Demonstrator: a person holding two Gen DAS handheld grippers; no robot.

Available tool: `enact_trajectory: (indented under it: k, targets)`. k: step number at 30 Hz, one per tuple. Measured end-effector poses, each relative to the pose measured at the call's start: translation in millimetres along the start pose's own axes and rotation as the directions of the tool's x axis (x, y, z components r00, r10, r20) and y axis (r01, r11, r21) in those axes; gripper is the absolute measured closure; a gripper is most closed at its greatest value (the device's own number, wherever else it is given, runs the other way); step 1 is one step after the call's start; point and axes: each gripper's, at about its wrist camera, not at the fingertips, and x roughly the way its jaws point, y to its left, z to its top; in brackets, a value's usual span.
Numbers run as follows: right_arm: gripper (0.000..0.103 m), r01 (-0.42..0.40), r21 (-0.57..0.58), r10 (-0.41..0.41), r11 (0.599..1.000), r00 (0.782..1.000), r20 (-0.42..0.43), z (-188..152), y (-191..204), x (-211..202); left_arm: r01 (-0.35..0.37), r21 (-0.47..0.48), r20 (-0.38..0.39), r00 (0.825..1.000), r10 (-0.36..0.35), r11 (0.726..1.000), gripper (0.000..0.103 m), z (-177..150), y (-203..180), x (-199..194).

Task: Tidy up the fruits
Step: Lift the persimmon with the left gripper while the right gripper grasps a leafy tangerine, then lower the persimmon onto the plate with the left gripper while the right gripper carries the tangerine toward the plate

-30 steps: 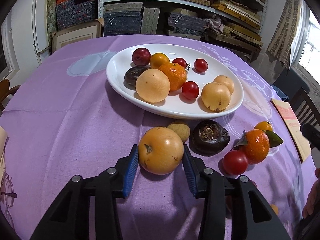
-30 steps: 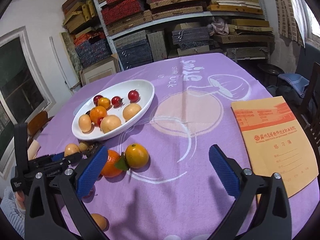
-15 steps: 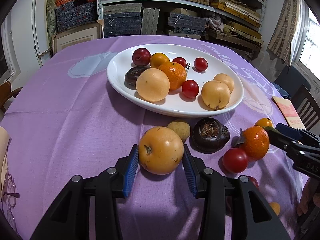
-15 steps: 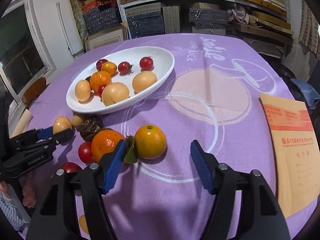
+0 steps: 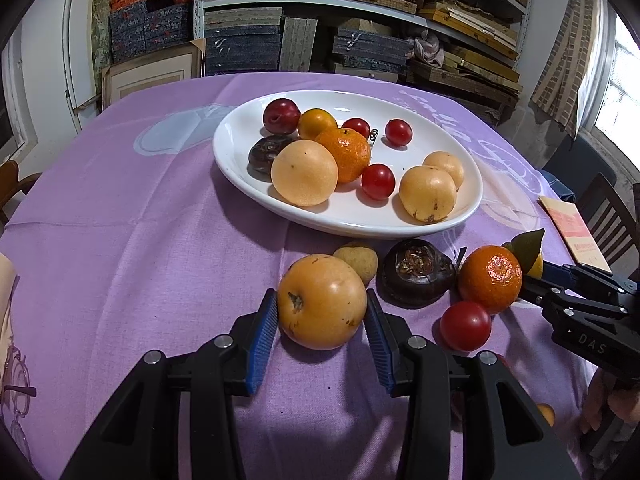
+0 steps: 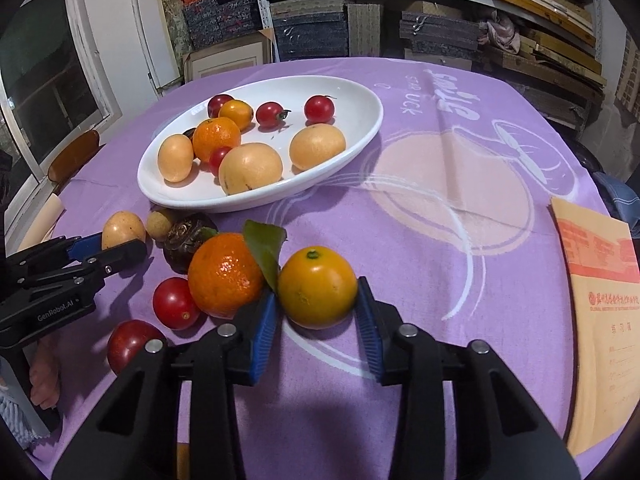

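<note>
Gripping two round fruits at once, both tools sit low over the worktop (image 6: 440,184). The left gripper (image 5: 322,320) has its jaws closed narrow on a large tan fruit (image 5: 322,302), pads pressed to both flanks. The right gripper (image 6: 316,312) has just been closing its jaws, and they now bracket a small orange citrus (image 6: 317,287), pads at or against its sides.

Risks, nearest first:
- Smooth, round skins may slip or roll out of the pads on lifting, since each grip bears only on two narrow flanks.
- The leafy mandarin (image 6: 226,274) lies against the outer face of the right tool's left jaw; a lift may drag its leaf (image 6: 266,250) or nudge the cherry tomato (image 6: 175,303) beside it.
- Beyond the left jaws, the small tan fruit (image 5: 356,260) touches the held one and may roll when it rises.
- The white dish (image 5: 240,152), farther out, is crowded; a dropped fruit may scatter others.

The right wrist view shows the citrus grip and a notebook (image 6: 600,300) right of the jaws. The left wrist view alone shows pad contact on the tan fruit.
</note>
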Motion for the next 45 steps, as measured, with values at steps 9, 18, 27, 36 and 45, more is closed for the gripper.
enact_trajectory:
  k: [9,18,27,36,45]
  targets:
    - [0.066,-0.04,0.052,0.038,0.998,0.998,0.048,1,-12,-19,0.02,-0.014,0.056,0.998,-0.019,1.0,0.06,4,3,-16]
    - [0.065,-0.091,0.087,0.083,0.992,0.993,0.088,17,-17,-34,0.002,-0.018,0.089,0.996,0.0,1.0,0.06,35,8,-23]
    - [0.065,-0.121,0.105,0.112,0.987,0.99,0.09,57,-18,-26,-0.002,-0.056,0.087,0.996,0.007,0.998,0.06,70,12,-4]
    - [0.063,-0.142,0.159,0.127,0.977,0.987,0.098,97,-20,2,-0.014,-0.066,0.066,0.998,0.018,0.998,0.06,71,18,10]
    - [0.062,-0.134,0.133,0.121,0.982,0.987,0.106,124,-11,15,-0.053,-0.048,0.069,0.996,0.056,0.997,0.06,82,14,15]
